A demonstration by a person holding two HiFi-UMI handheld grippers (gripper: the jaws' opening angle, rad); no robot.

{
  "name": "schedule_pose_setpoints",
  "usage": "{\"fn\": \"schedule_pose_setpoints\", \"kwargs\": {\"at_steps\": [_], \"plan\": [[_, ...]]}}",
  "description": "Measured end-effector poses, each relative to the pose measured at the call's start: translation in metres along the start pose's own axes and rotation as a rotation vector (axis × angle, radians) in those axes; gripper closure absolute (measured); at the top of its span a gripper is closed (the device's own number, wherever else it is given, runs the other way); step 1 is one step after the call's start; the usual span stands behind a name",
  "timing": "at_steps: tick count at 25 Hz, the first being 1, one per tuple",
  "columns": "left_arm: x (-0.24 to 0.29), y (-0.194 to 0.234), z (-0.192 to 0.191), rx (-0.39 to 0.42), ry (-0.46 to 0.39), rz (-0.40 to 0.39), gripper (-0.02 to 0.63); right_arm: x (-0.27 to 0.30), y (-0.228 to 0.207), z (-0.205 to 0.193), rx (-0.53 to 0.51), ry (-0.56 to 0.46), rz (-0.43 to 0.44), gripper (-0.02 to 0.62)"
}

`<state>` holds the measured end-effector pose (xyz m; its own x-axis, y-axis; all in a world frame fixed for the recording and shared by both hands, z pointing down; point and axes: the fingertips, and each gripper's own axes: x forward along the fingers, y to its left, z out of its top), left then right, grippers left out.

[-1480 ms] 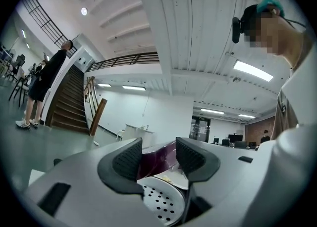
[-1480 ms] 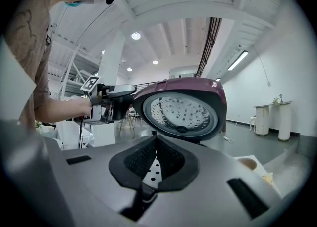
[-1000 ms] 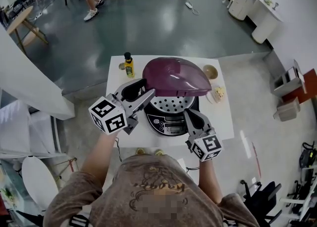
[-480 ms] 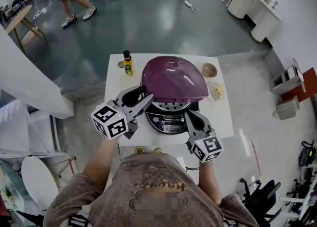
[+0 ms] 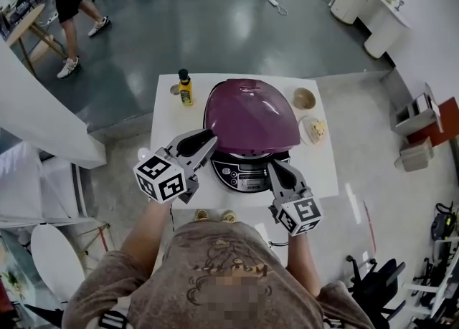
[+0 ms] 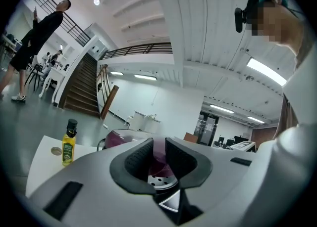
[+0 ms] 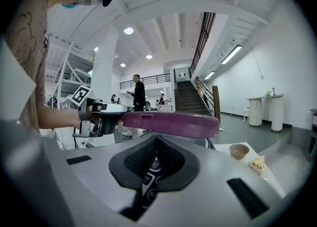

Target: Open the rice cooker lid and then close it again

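L gripper (image 5: pixel 209 141) jaws just been closing, slim gap, at lid (image 5: pixel 251 116) left rim, not pinching. R gripper (image 5: pixel 277 168) clenched, empty. Risk: lid unsupported, slams or stays unlatched.

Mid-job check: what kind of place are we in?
Likely a large open hall or office lobby, not a home kitchen: a broad grey floor, a staircase to a railed mezzanine, and one small white table.
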<state>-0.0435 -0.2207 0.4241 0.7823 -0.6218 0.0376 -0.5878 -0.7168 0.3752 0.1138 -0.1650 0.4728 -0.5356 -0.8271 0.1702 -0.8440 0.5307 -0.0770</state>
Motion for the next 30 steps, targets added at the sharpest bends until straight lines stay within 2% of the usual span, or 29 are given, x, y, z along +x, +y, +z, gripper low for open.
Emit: {"fn": "schedule_pose_setpoints", "kwargs": {"at_steps": [4, 10, 22, 30], "plan": [[-0.001, 0.006, -0.006, 0.007, 0.01, 0.029, 0.557, 0.0, -0.001, -0.001, 0.006, -0.003, -0.002, 0.592], [-0.001, 0.011, -0.02, 0.023, 0.046, 0.043, 0.581, 0.0, -0.002, -0.002, 0.01, -0.007, -0.003, 0.592], [-0.001, 0.012, -0.039, 0.039, 0.131, 0.06, 0.584, -0.001, -0.008, 0.001, 0.02, 0.007, -0.015, 0.592], [-0.002, 0.014, -0.046, 0.029, 0.154, 0.069, 0.584, 0.001, -0.01, -0.002, 0.019, 0.037, -0.011, 0.592]]}}
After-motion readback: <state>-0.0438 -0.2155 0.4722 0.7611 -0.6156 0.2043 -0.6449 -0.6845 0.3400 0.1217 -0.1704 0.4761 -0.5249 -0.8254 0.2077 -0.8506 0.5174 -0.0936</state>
